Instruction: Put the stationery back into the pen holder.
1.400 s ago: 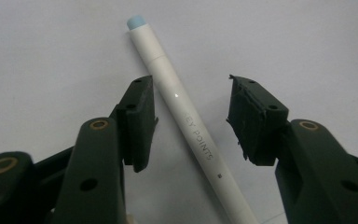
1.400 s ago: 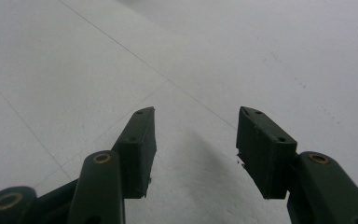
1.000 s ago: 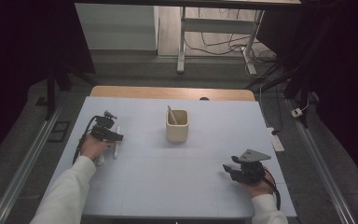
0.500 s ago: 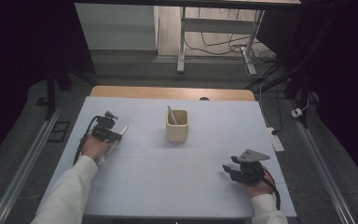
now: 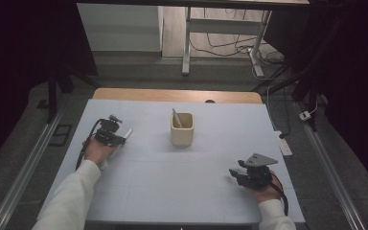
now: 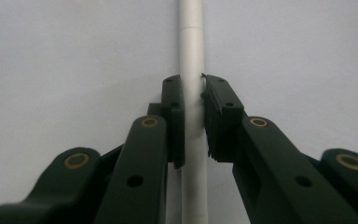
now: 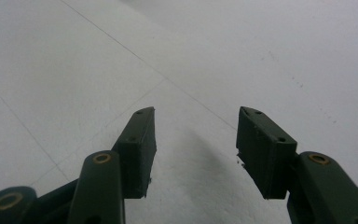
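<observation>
While the left gripper (image 6: 193, 121) has just been closing, its fingers (image 6: 175, 116) now clamp the slim white plastic stick (image 6: 192, 56) lying flat on the pale counter (image 5: 172, 182) at far left, long axis running past the fingertips toward the beige cup (image 5: 182, 130) on its right. The right gripper (image 7: 193, 149) is open, empty, near right.

- The cup (image 5: 182, 130) stands alone mid-table, with a stick (image 5: 176, 118) leaning out of its top; it is the one upright obstacle between the two hands.
- The left gripper (image 5: 120, 139), clamped on a white pen (image 6: 192, 93), sits well left of the cup, with bare table (image 5: 139, 187) between them.
- The right gripper (image 5: 233, 175) rests near the front right, jaws apart, with nothing but bare surface ahead of them.
- The front middle of the table is free.
</observation>
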